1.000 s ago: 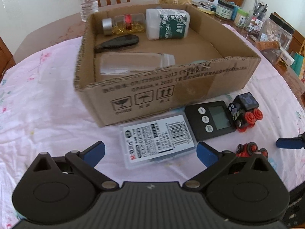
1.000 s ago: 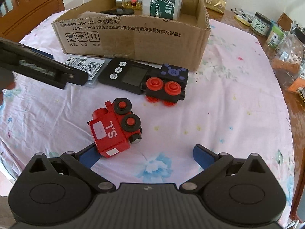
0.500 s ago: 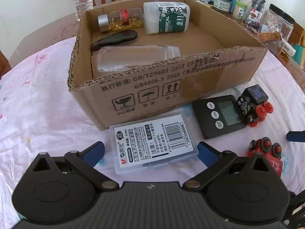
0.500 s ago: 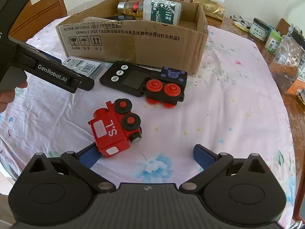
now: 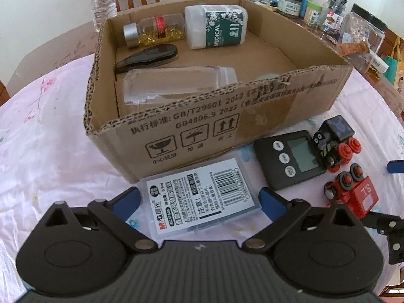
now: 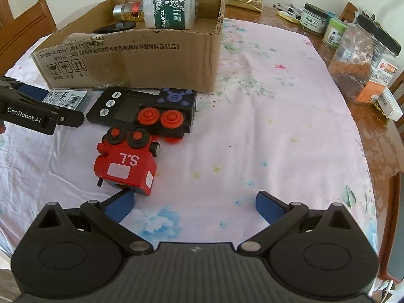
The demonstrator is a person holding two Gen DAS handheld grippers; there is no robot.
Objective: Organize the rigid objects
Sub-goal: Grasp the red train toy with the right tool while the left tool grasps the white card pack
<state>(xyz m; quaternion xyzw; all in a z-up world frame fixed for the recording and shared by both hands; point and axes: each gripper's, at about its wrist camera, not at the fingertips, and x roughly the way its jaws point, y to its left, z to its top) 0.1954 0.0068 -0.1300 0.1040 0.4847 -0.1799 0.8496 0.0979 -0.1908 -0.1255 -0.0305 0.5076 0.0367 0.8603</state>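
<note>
A clear plastic case (image 5: 200,198) with a barcode label lies flat on the cloth in front of the cardboard box (image 5: 290,106). My left gripper (image 5: 199,202) is open, one blue finger on each side of the case. A black timer (image 5: 290,160), a black toy train (image 5: 333,142) and a red toy train (image 6: 126,161) lie to the right. My right gripper (image 6: 194,205) is open and empty; its left fingertip is at the red train's near corner. The box holds a green-labelled white bottle (image 5: 217,26), a small capsule bottle (image 5: 154,30), a dark oval case (image 5: 146,58) and a clear jar (image 5: 176,83).
Jars, tins and packets (image 6: 363,58) crowd the table's right edge. A water bottle (image 5: 101,0) and wooden chairs stand behind the box. A pink floral cloth (image 6: 277,126) covers the round table.
My left gripper has moved forward and down, so the clear case now lies between its fingers. The right gripper has swung towards the red train, which has turned on the cloth.
</note>
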